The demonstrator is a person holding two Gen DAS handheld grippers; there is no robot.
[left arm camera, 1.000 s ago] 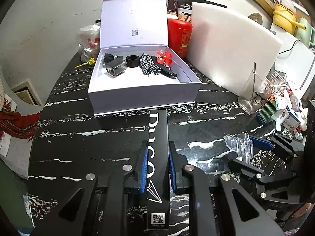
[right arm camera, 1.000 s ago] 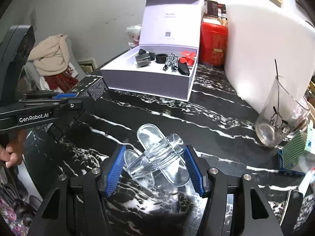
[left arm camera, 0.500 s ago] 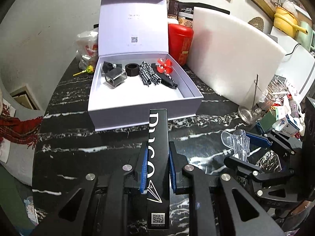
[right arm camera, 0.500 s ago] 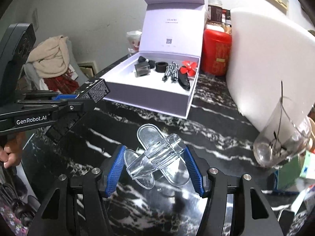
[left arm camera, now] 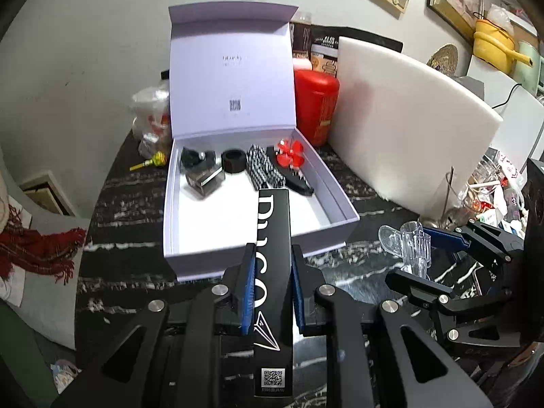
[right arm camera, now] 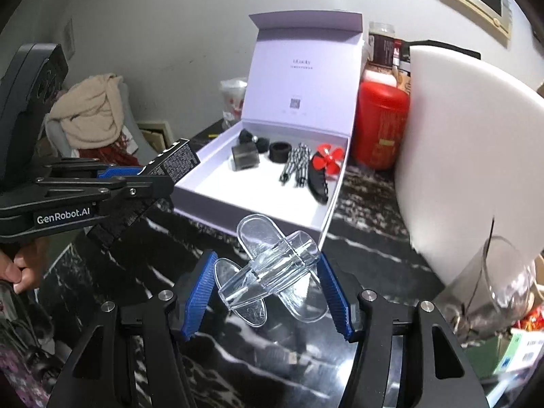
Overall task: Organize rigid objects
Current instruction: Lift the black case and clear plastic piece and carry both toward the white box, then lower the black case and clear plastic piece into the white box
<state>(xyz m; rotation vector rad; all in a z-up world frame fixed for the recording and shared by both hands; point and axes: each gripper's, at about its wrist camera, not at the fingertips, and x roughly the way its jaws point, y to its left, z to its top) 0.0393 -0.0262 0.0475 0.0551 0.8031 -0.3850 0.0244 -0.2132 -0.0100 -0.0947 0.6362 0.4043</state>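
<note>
My left gripper (left arm camera: 271, 272) is shut on a long black box with white lettering (left arm camera: 273, 238), whose far end reaches over the front wall of the open white gift box (left arm camera: 258, 255). My right gripper (right arm camera: 268, 278) is shut on a clear plastic claw clip (right arm camera: 272, 272), held above the black marble table (right arm camera: 367, 248) just in front of the gift box (right arm camera: 272, 219). Inside the gift box lie a dark square case (left arm camera: 204, 180), a black ring (left arm camera: 234, 160), a checkered bow (left arm camera: 265, 171), a red flower clip (left arm camera: 289, 153) and a black clip (left arm camera: 299, 183).
A white foam board (left arm camera: 408, 129) leans at the right behind the gift box, with a red canister (left arm camera: 316, 105) beside it. A tall glass (right arm camera: 499, 282) stands at the right among small clutter. A yellow lollipop (left arm camera: 149, 162) and a plastic bag (left arm camera: 149, 119) lie left of the box.
Both grippers have risen and moved toward the gift box with their loads. The black box's tip now overlaps the gift box's front wall, and the clear clip is nearer its corner.
</note>
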